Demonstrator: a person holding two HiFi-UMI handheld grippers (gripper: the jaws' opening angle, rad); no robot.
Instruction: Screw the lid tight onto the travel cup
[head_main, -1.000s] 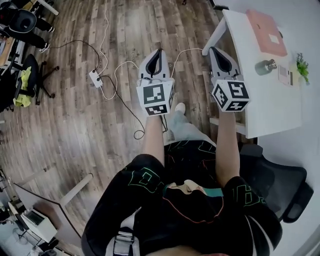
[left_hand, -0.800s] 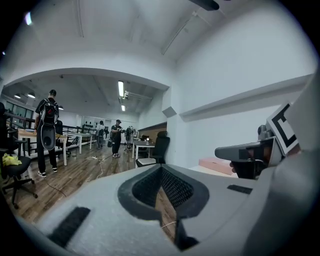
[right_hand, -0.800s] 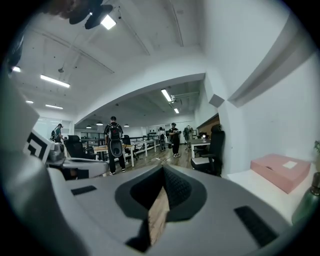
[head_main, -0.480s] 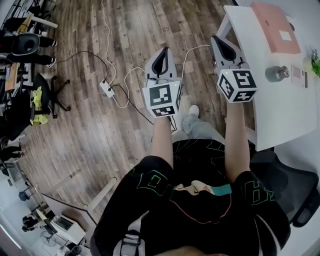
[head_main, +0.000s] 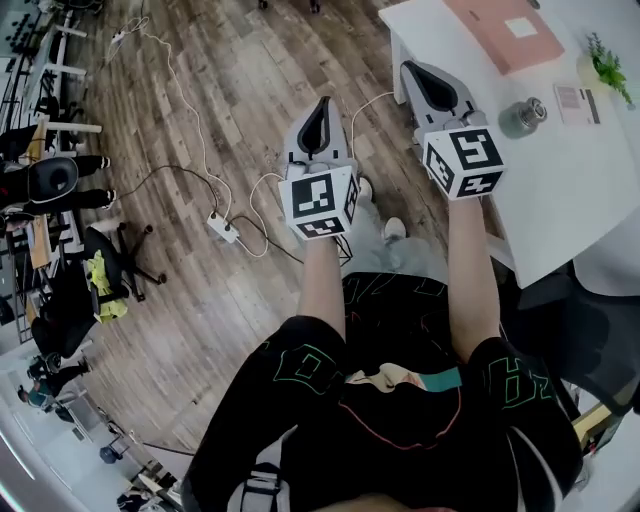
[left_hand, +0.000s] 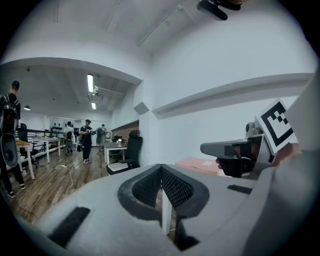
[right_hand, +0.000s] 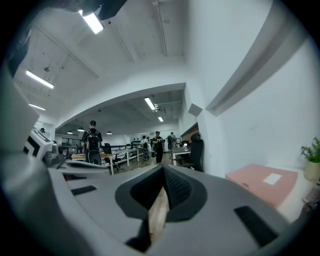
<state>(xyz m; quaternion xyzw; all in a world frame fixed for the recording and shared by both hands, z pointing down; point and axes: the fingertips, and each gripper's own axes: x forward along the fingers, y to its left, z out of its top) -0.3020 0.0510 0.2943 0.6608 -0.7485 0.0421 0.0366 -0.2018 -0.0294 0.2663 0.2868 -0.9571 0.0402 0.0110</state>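
Looking down in the head view, the left gripper (head_main: 320, 108) and the right gripper (head_main: 412, 72) point toward 12 o'clock side by side, the left over the wooden floor (head_main: 200, 120), the right near the corner of the white worktop (head_main: 560, 200). The travel cup (head_main: 522, 116) sits on that worktop at 3 o'clock from the right gripper, apart from it, with a pink folder (head_main: 503, 30) at 12 o'clock from the cup and a small plant (head_main: 605, 70) at 2 o'clock. In the left gripper view, the fingers (left_hand: 175, 187) are pressed together with nothing between them; the right gripper shows at 3 o'clock. In the right gripper view, the fingers are likewise pressed together and empty; the folder lies at 4 o'clock.
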